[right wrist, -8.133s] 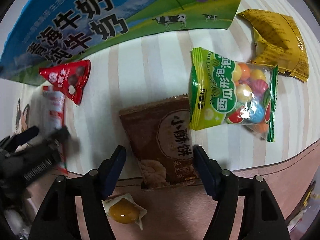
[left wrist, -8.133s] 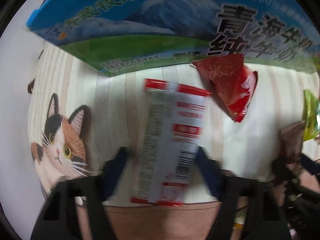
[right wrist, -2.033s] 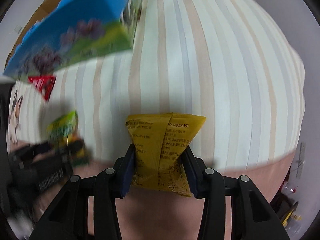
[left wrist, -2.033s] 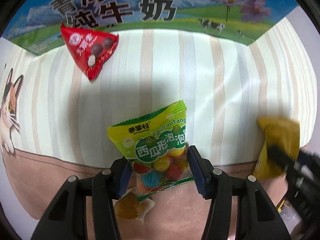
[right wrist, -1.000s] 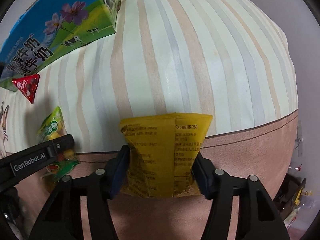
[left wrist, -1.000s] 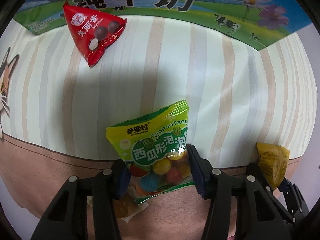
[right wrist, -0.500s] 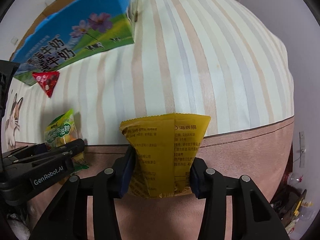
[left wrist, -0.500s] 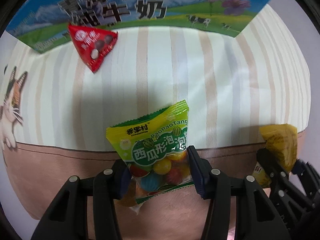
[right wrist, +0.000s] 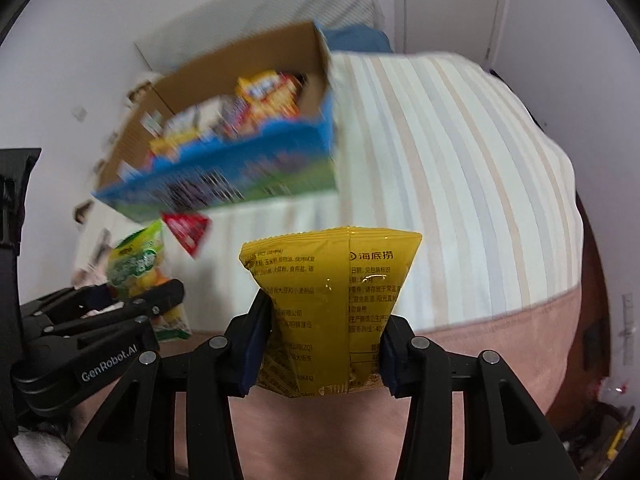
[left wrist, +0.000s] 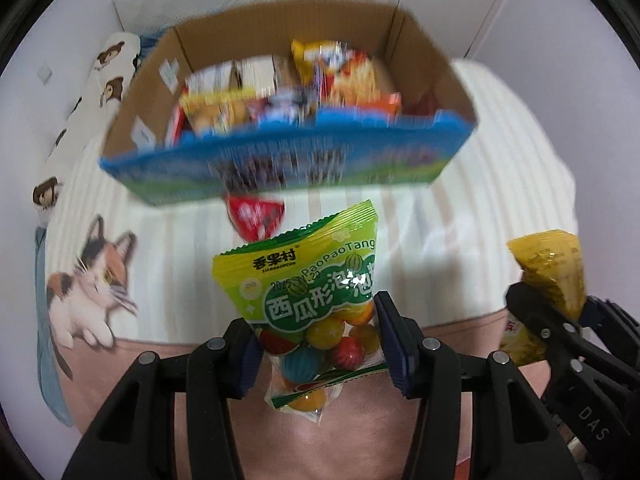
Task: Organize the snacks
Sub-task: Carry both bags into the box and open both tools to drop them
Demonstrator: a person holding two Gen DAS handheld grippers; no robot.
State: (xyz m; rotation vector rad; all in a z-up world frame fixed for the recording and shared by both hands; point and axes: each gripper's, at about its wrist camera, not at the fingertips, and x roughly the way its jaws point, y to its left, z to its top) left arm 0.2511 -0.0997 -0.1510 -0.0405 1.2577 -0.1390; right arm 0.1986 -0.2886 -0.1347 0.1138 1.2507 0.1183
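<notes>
Half a second ago both cameras looked down on the striped bed; now they tilt up and the open box (left wrist: 288,92) fills the upper centre, so the lift has likely become a carry to the box. The left claw (left wrist: 318,342) is closed on the green candy bag (left wrist: 308,292), held upright at centre. The right claw (right wrist: 320,346) is closed on the yellow pouch (right wrist: 332,296), also upright. The red packet (left wrist: 256,216) lies on the bed (right wrist: 460,184) by the box front.
</notes>
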